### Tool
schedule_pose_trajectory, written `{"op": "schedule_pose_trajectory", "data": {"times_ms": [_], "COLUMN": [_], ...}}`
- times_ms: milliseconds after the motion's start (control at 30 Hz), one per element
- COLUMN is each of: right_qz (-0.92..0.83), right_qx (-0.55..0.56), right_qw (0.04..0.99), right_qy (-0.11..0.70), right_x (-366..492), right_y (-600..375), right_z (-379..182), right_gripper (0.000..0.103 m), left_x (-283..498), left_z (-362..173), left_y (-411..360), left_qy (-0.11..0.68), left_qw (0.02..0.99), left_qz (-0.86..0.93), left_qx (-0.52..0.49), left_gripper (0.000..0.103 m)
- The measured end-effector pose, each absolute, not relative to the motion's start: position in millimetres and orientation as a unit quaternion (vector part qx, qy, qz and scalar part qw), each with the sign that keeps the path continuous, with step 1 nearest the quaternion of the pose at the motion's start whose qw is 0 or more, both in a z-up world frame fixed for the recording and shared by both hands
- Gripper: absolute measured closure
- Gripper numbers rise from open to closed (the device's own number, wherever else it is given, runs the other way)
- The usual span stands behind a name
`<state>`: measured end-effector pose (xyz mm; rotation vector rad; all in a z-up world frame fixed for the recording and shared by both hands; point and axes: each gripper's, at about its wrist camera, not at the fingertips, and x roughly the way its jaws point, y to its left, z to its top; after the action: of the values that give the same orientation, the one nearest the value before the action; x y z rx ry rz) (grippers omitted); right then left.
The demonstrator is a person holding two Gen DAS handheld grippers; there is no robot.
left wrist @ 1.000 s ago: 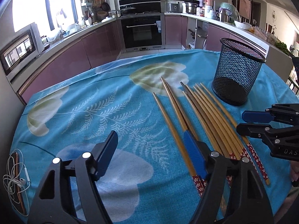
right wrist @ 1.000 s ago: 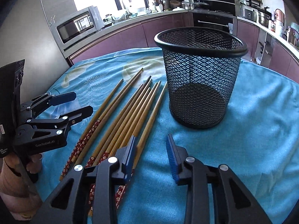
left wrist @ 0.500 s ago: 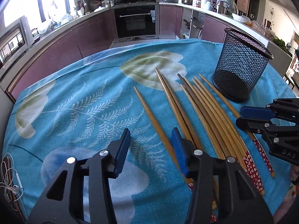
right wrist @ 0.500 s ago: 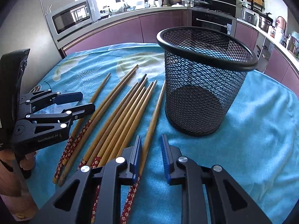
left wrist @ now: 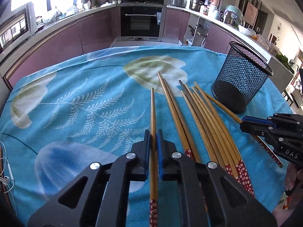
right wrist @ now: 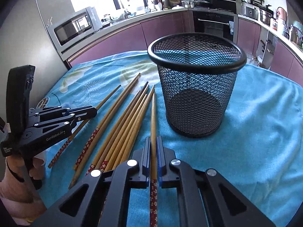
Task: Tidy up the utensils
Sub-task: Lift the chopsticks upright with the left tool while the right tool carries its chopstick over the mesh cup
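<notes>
On the blue floral-cloth surface (left wrist: 79, 102), both grippers, spread 0.5 s ago, now pinch 1 wooden chopstick each: left gripper (left wrist: 153, 141) its chopstick (left wrist: 153, 113), right gripper (right wrist: 153, 147) its own (right wrist: 153, 117), beside the black mesh cup (right wrist: 197, 94); remaining red-handled chopsticks (right wrist: 121, 132) lie fanned.

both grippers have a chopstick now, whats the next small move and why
Probably lift both. The left gripper is shut on the leftmost chopstick, the right gripper on the rightmost chopstick. Both lie flat on the cloth, and the mesh cup stands upright, empty.
</notes>
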<state>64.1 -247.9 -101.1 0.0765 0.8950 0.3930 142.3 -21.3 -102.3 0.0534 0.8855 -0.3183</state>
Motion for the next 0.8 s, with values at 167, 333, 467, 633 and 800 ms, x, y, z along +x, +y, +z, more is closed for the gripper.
{"op": "schedule_pose_trajectory", "data": {"times_ms": [167, 333, 467, 633, 800], "right_qz": [0.243, 0.286, 0.326, 0.354, 0.341], "right_qx": [0.058, 0.088, 0.112, 0.115, 0.119], "right_qw": [0.883, 0.881, 0.873, 0.867, 0.878], "right_qy": [0.398, 0.366, 0.344, 0.332, 0.313], "right_x": [51.3, 44.0, 37.5, 29.5, 26.9], "right_y": [-255.3, -265.2, -269.5, -268.3, -272.2], "right_z": [-82.1, -61.4, -50.1, -44.2, -32.3], "right_gripper": [0.098, 0.098, 0.098, 0.098, 0.098], "left_x": [130.1, 116.5, 110.6, 105.2, 102.1], "left_z": [-79.2, -45.8, -27.1, -21.6, -13.9], "left_y": [-13.0, -15.1, -21.1, -31.3, -34.7], "left_qy": [0.407, 0.373, 0.360, 0.362, 0.356], "left_qw": [0.896, 0.902, 0.899, 0.891, 0.887], "left_qz": [-0.178, -0.217, -0.249, -0.273, -0.289], "left_qx": [0.006, -0.007, -0.023, -0.035, -0.043], "left_gripper": [0.095, 0.095, 0.095, 0.095, 0.095]}}
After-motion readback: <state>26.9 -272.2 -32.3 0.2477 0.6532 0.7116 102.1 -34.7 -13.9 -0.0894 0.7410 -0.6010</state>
